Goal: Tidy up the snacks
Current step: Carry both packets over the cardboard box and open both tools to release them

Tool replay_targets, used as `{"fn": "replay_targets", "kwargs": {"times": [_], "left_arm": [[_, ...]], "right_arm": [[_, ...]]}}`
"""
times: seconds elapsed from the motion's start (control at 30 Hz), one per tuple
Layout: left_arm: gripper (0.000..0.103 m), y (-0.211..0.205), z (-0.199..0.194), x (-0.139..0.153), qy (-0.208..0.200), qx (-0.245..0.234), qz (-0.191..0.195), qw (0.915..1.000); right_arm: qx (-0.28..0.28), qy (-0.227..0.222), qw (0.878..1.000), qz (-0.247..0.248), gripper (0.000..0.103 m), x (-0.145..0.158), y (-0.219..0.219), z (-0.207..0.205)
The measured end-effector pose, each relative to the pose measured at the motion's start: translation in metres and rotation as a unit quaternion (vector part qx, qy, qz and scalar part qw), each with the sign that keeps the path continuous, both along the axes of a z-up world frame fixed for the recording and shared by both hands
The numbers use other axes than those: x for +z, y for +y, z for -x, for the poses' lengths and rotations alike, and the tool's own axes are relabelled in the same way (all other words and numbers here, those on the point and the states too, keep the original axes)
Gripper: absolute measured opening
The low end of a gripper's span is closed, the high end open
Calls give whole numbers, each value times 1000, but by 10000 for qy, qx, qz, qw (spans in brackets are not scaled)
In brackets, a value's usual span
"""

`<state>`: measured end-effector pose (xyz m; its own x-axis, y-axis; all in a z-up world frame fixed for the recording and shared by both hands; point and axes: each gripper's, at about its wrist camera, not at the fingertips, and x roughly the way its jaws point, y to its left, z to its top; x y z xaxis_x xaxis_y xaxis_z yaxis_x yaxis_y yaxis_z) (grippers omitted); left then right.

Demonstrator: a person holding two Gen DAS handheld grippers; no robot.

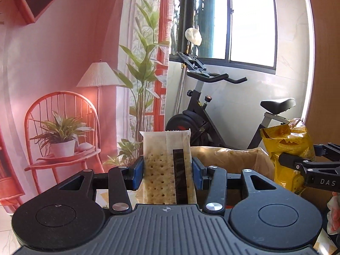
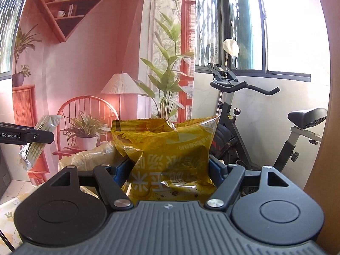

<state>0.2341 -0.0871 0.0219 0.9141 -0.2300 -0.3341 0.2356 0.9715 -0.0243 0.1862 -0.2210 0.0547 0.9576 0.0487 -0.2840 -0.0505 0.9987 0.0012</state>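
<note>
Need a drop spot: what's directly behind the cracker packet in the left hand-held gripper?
Behind the cracker packet a paper-lined box opens; beyond it stands an exercise bike. The box's inside is hidden.

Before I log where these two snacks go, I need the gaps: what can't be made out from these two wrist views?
- Paper-lined brown box: inside hidden by its rim and the left gripper.
- Clear cracker packet: lower end hidden behind gripper body.
- Crinkled yellow snack bag: bottom hidden likewise by the right gripper.
- Patterned tabletop: only slivers visible.
</note>
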Motion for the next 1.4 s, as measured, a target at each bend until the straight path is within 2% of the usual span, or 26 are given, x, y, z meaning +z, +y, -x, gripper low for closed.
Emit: {"fn": "replay_targets", "kwargs": {"times": [0.13, 0.27, 0.4, 0.57, 0.63, 0.67, 0.7, 0.73, 0.8, 1.07, 1.4], "left_arm": [[49, -22, -36, -3, 155, -145, 41, 9998], [49, -44, -63, -18, 366, -282, -203, 9987], [49, -52, -78, -35, 641, -357, -302, 9968], [49, -54, -83, -48, 830, -384, -373, 9951], [54, -52, -82, -49, 829, -410, -335, 9952], [59, -50, -82, -49, 836, -412, -305, 9952], [69, -48, -81, -48, 833, -402, -254, 9954], [72, -45, -79, -46, 797, -370, -189, 9960], [72, -41, -78, -42, 763, -340, -147, 9964], [73, -26, -59, -28, 714, -171, -40, 9973], [73, 22, 5, -19, 441, 276, 8, 9986]], "right_arm": [[-80, 138, 9998, 150, 75, -7, 0, -40], [-128, 594, 9981, -45, 75, -25, -5, -66], [-161, 921, 9956, -49, 75, -41, -8, -72], [-148, 1033, 9945, -8, 77, -44, -12, -71], [-81, 1063, 9943, 7, 78, -43, -11, -71], [-45, 1070, 9943, -1, 79, -43, -10, -71], [-27, 1063, 9943, -18, 81, -42, -10, -70], [-32, 1055, 9944, -52, 82, -41, -10, -70], [-8, 1020, 9946, -198, 86, -39, -13, -68], [141, 826, 9958, -357, 87, -23, -17, -51], [413, 677, 9949, -625, 91, -20, -28, -4]]}}
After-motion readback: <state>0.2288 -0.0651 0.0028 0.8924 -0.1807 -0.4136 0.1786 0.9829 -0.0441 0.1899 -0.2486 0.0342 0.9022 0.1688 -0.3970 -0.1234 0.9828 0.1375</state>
